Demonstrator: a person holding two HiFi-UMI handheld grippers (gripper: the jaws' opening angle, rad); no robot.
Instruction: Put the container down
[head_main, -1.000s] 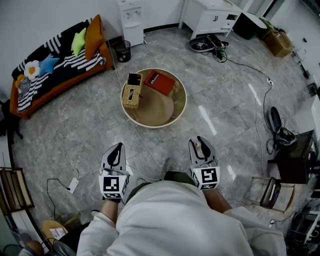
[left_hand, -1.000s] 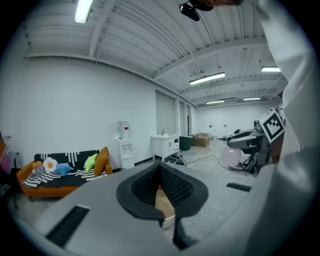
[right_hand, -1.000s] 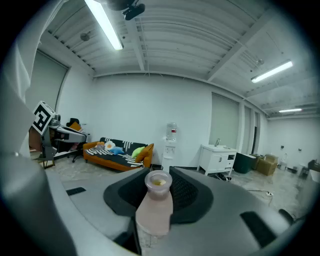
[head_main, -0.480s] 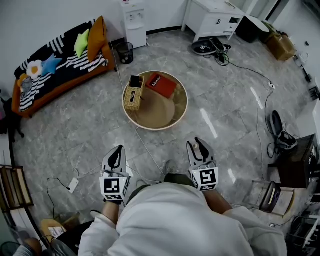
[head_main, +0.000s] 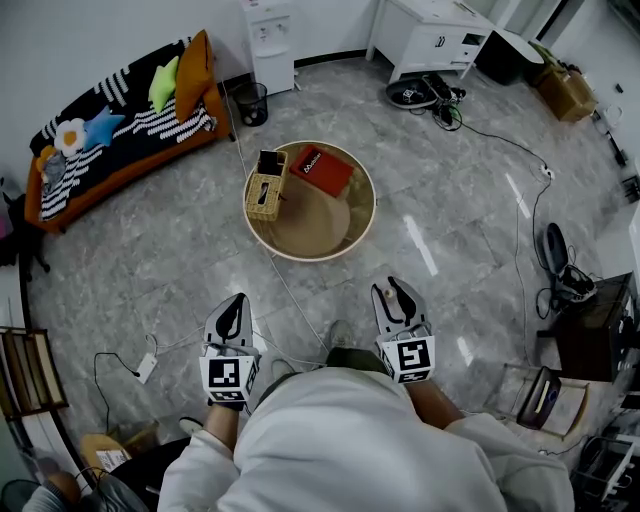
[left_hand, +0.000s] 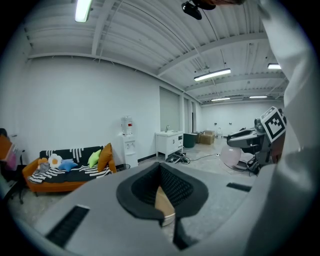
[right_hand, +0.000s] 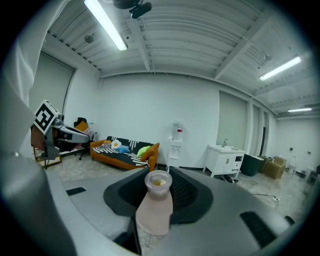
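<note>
Left gripper (head_main: 232, 306) is hanging in front of the person's body, jaws pressed together, carrying nothing visible. Round wooden table (head_main: 363, 225) is sitting well ahead on the floor, bearing a wicker basket (head_main: 264, 196) and a red book (head_main: 322, 170). Right gripper (head_main: 398, 295) is clamping a small pinkish bottle (right_hand: 156, 205), its open neck sticking out past the jaws. Task is looking not yet done. The container is being held in the air, well apart from the table. Carrying over, lowering and releasing are all remaining.
</note>
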